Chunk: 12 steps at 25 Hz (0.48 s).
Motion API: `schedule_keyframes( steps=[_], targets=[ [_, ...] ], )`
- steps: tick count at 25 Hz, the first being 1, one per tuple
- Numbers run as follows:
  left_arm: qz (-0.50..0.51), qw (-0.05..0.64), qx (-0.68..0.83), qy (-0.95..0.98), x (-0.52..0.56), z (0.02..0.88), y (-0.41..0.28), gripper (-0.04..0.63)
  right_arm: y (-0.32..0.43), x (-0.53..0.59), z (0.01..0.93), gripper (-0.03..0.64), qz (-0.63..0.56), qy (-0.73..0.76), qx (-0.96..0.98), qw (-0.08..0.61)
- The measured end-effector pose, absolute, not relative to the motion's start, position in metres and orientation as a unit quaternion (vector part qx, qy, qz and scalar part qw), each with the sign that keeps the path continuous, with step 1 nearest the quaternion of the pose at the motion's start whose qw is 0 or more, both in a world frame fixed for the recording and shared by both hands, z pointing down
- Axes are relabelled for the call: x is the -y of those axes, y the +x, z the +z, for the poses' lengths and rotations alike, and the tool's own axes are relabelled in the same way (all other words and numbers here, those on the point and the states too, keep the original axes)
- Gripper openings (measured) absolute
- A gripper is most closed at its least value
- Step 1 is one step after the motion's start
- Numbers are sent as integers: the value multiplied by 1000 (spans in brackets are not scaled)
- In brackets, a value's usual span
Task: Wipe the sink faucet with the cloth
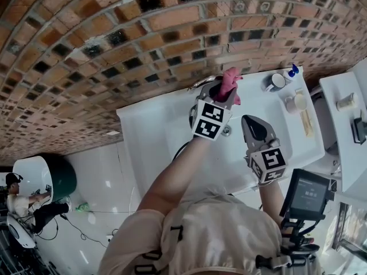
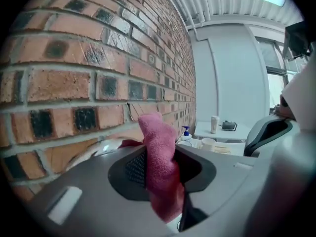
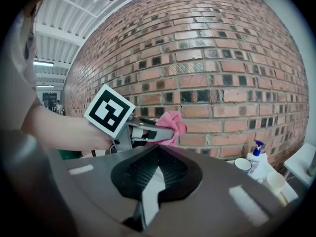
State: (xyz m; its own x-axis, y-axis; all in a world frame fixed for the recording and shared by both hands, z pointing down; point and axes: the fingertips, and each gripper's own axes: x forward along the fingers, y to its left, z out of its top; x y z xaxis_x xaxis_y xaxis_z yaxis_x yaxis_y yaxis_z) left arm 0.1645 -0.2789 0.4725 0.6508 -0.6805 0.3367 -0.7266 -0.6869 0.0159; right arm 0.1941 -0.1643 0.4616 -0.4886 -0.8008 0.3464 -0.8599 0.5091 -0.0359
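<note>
The curved chrome sink faucet (image 1: 202,83) stood at the back rim of the white ceramic sink (image 1: 160,125), hard against the red brick wall (image 1: 114,39). Just to its right, the left gripper (image 1: 222,99) was clamped on the pink terry cloth (image 1: 231,82). A bunch of fabric stood out past the jaw tips and a tail hung below them.

The step in hand looked like bringing that bunch onto the metal. To do it well, the clamp would need to stay firm. The loose bunch should lead, so that fabric rather than hard jaw met the chrome. Light pressure along the spout, with a roll of the wrist to follow its curve, would probably clean more than a straight push. A knock against the handle seemed the main risk.

In the left gripper view, the faucet showed as a shiny arc low and left of the cloth, partly hidden by the gripper's own body. The cloth was thus just beside the faucet, slightly right of it. Whether they touched could not be told from any view.

Further right, the right gripper (image 1: 254,129) hovered over the basin with its jaws together and nothing between them, pointing toward the left gripper. It was well placed to stay clear. A white mug (image 1: 275,82) and a blue-capped bottle (image 1: 292,72) sat well apart at the sink's right corner.
</note>
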Motion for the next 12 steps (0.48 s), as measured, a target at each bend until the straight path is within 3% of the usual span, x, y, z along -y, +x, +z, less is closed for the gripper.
schedule_keyframes(
  steps=[9, 12],
  targets=[
    [214, 148, 366, 894, 280, 542, 168, 121, 208, 161, 467, -6, 108, 497, 848, 149],
    [217, 136, 364, 896, 271, 543, 168, 121, 212, 160, 467, -6, 107, 501, 846, 148]
  ],
)
